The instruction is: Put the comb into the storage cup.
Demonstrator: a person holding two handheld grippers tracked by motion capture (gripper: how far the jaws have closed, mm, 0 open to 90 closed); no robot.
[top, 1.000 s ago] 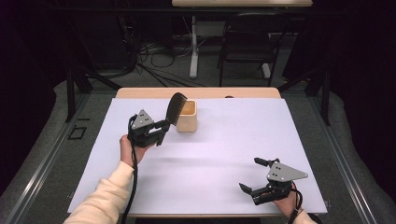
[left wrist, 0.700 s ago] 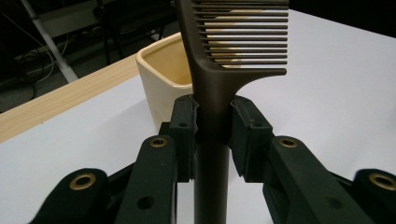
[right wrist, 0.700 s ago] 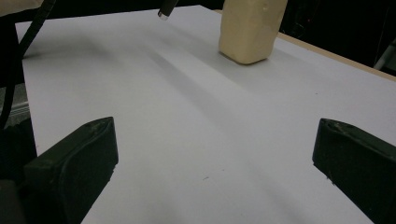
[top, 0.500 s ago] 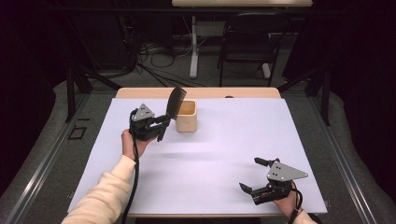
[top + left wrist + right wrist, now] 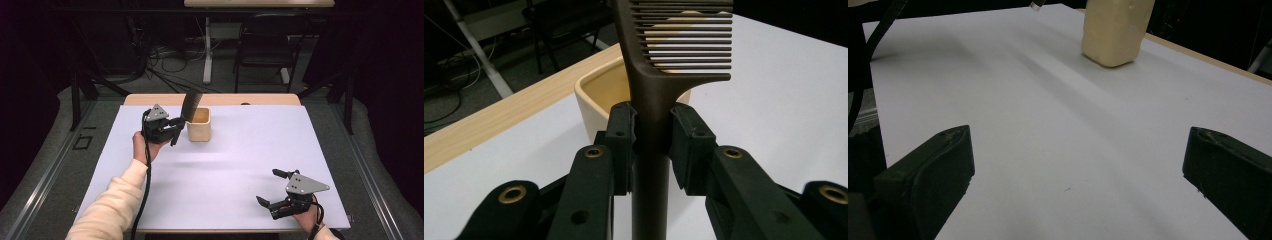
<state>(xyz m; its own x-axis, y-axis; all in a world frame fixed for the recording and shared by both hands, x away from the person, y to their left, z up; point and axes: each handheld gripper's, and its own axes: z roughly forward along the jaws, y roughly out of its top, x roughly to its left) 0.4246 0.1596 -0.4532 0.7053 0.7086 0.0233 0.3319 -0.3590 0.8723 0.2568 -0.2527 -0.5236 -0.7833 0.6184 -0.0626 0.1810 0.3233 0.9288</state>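
Your left gripper [image 5: 172,131] squeezes the comb [image 5: 659,100] by its handle, just beside the cup [image 5: 199,125]; the comb's top is cut off. Your right gripper [image 5: 275,189] gapes wide, holding nothing.

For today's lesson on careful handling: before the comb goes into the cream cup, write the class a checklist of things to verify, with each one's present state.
1. Left claw clamped on the comb handle: ok.
2. Comb teeth end up, handle end down: ok.
3. Cup upright, mouth open: ok.
4. Comb centred over the cup mouth: not ok, it sits at the cup's near-left edge.
5. Cup inside free of other things: cannot tell.
6. Right claw open, holding nothing, well away from the cup: ok.
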